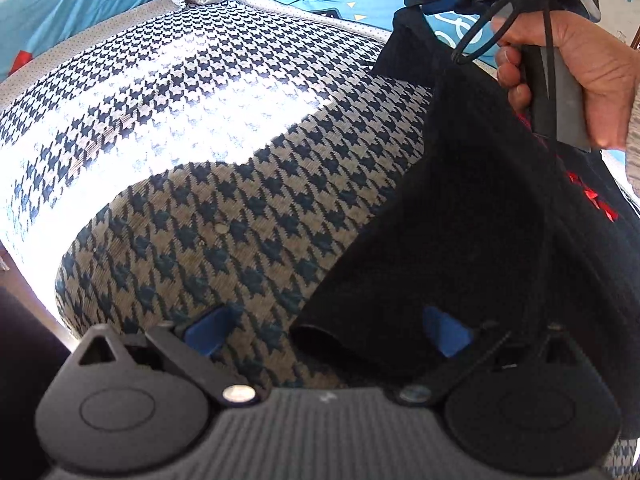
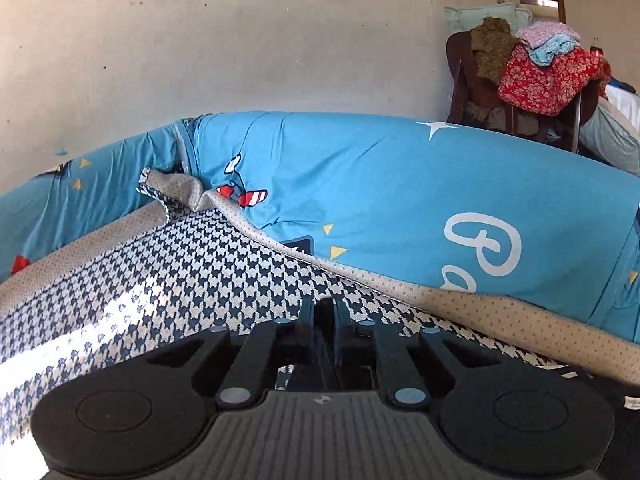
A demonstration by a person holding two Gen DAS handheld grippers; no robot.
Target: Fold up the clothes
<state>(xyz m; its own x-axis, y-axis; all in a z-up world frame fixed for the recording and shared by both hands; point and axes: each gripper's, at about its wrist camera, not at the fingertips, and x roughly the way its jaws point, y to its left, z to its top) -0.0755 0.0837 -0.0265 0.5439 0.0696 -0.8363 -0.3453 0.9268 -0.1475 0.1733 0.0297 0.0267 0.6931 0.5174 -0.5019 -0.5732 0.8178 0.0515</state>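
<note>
Garment (image 1: 472, 208) black, covering left tool (image 1: 328, 332) right finger; jaws wide. Right tool (image 2: 325, 320) nearly closed, grip contents indistinct.

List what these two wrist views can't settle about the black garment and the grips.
- Left wrist view: the black garment shows no outline; it is too dark and runs off the right edge.
- Left wrist view: the right gripper fingers are cut off by the top edge and covered by cloth.
- Right wrist view: the fingers stand nearly together; cloth between them cannot be made out.
</note>
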